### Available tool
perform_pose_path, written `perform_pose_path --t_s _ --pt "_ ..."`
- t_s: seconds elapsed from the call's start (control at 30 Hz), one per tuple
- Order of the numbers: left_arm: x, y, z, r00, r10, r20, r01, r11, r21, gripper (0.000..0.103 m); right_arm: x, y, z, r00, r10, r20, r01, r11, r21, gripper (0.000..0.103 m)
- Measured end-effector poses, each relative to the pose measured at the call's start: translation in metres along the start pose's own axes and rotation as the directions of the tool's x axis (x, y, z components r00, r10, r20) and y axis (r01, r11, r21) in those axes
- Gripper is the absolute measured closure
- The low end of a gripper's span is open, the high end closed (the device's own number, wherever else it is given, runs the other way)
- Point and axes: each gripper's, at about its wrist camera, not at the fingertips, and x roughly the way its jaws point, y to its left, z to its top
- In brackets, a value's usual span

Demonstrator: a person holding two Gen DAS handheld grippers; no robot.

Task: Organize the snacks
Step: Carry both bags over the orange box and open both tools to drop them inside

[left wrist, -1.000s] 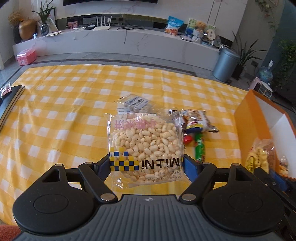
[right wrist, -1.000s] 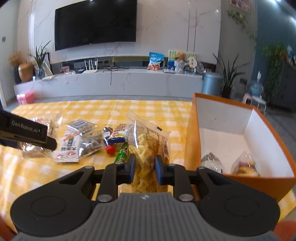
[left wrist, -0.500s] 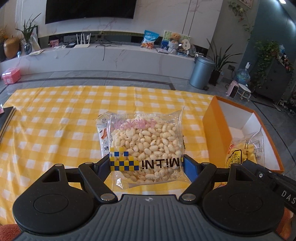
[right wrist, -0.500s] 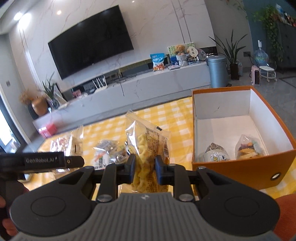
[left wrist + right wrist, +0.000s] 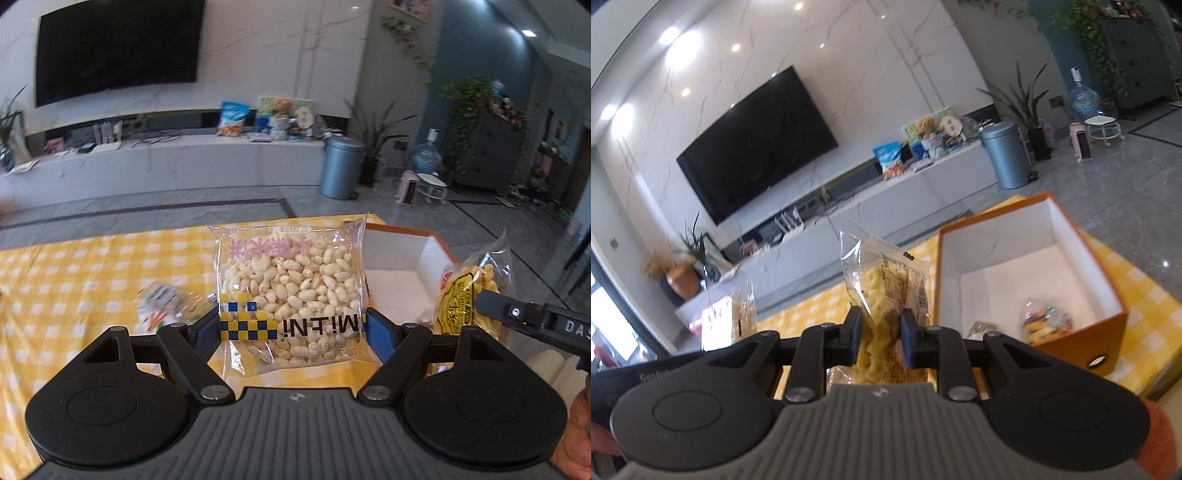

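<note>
Left gripper point(image 5: 291, 326), jaws spread wide, pinching the lower edges of a clear square pouch of pale puffed-rice grains point(image 5: 290, 284), carried clear of the yellow-and-white checked tablecloth point(image 5: 92, 277). Right gripper point(image 5: 879, 334), jaws pressed close, clamping a narrow clear packet of yellow twisted crisps point(image 5: 877, 295) near its base, upright.

Orange open-topped cardboard box with white lining point(image 5: 1102, 326) at 3 o'clock of the right gripper, two small wrapped snacks point(image 5: 1043, 319) on its floor. In the left view, box corner at 2 o'clock of the pouch, crisp packet at 3 o'clock, right gripper finger just beside it.

Probable hazards: both loads converging on one opening, hence collision of packets or fingers; pouch held by its slippery film margins only, liable to slide out on tilt; tall packet catching the box rim and crushing; loose wrappers point(image 5: 166, 310) left at 9 o'clock.
</note>
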Motion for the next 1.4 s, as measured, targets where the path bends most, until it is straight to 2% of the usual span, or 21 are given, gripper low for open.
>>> perform_pose_path --t_s 0.4,0.57,0.73,0.97,1.13,1.3,1.4 --pt "0.033 -0.055 0.029 0.99 -0.137 -0.03 0.139 0.983 0.118 0.012 -0.023 -0.041 0.03 0.996 -0.065 0.063 0.062 0.997 0.047 0.083" --pt "0.059 -0.078 0.035 0.983 -0.168 -0.07 0.177 0.971 0.159 0.012 -0.015 -0.066 0.049 0.994 -0.097 0.047 0.094 0.993 0.071 0.083" --pt "0.089 -0.103 0.036 0.969 -0.201 -0.145 0.227 0.956 0.188 0.012 0.003 -0.092 0.067 0.992 -0.128 -0.006 0.128 0.989 0.077 0.083" --pt "0.144 -0.132 0.026 0.948 -0.174 -0.265 0.248 0.927 0.281 0.012 0.044 -0.116 0.071 0.97 -0.219 -0.11 0.218 0.976 -0.013 0.083" --pt "0.18 -0.145 0.016 0.931 -0.101 -0.35 0.234 0.903 0.361 0.012 0.071 -0.13 0.068 0.947 -0.265 -0.181 0.255 0.964 -0.078 0.083" --pt "0.203 -0.155 0.005 0.923 -0.013 -0.384 0.213 0.849 0.484 0.012 0.093 -0.133 0.061 0.913 -0.329 -0.239 0.294 0.94 -0.173 0.083" --pt "0.214 -0.157 -0.001 0.911 0.028 -0.412 0.213 0.823 0.527 0.012 0.103 -0.138 0.056 0.895 -0.352 -0.275 0.304 0.931 -0.204 0.082"
